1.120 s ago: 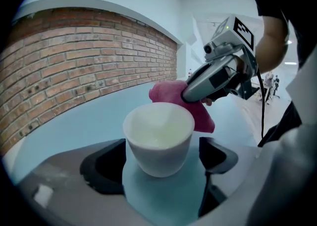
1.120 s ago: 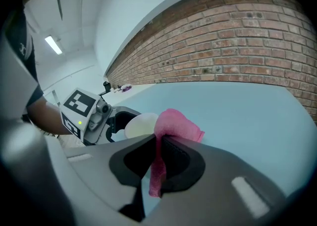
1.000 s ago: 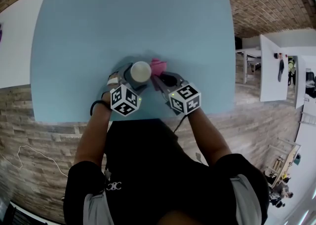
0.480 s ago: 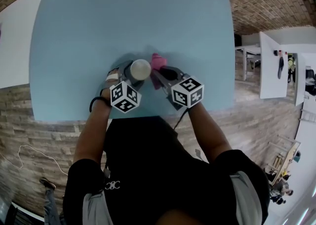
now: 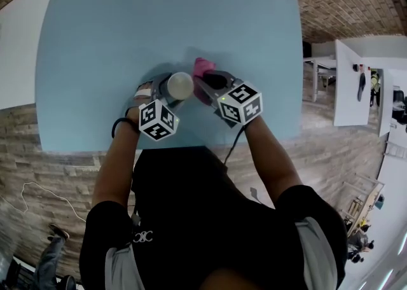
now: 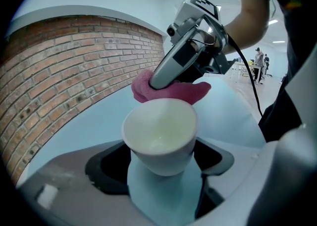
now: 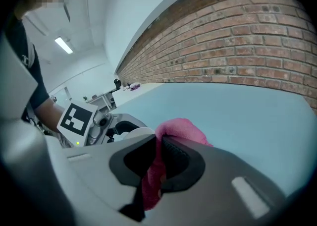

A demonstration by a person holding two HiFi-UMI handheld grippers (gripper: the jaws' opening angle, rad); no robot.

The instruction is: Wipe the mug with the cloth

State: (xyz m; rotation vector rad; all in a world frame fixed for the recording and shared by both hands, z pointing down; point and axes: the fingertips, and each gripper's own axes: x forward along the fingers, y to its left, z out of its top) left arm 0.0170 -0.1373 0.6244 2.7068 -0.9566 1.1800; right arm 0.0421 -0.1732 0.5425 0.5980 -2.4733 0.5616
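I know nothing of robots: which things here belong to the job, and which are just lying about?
For the job:
mug, in the left gripper's jaws
cloth, in the right gripper's jaws, just behind the mug

Just about:
table beneath
cable on the floor
white boards at the right
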